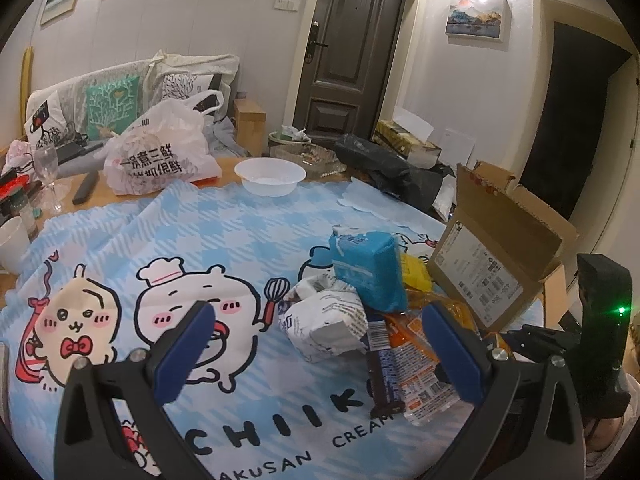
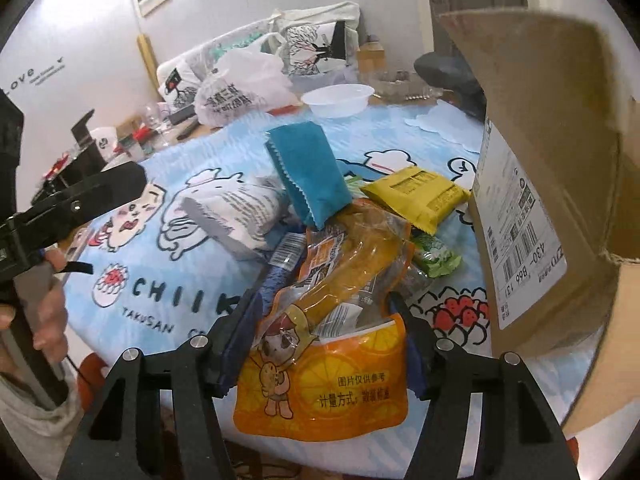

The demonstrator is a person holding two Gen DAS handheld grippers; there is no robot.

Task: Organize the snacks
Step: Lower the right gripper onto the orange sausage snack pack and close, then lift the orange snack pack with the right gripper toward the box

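1. A living room with pale walls, framed pictures and a dark door (image 1: 352, 48) holds a table covered by a light blue checked cloth (image 1: 224, 236) printed with cartoon figures.
2. At the far edge of the table stand a white plastic bowl (image 1: 270, 176), a white shopping bag (image 1: 158, 156) with dark lettering and a wine glass (image 1: 47, 172); a couch with cushions (image 1: 112, 104) lies behind them.
3. The snacks sit in a loose pile on the right part of the cloth, just beside an open cardboard box (image 1: 492, 264) with a shipping label on its side.
4. In the pile, a blue packet (image 1: 366, 268) leans on top, a white printed packet (image 1: 324, 320) lies to its left, a yellow packet (image 2: 416, 196) rests against the box, and a green packet (image 2: 434, 258) peeks out below it.
5. The left gripper (image 1: 320, 352) hangs over the cloth with its blue-padded fingers spread wide, holding nothing; a dark blue wrapped bar (image 1: 384, 368) lies between them on the table.
6. The right gripper (image 2: 320, 340) has its fingers closed against the two edges of an orange pouch (image 2: 324, 388) showing a cartoon animal and orange slices, gripping it at the near end of the pile.
7. The upper clear part of that pouch lies over the other snacks.
8. From the right wrist view the left gripper appears at the left edge, held by a hand (image 2: 44, 304).
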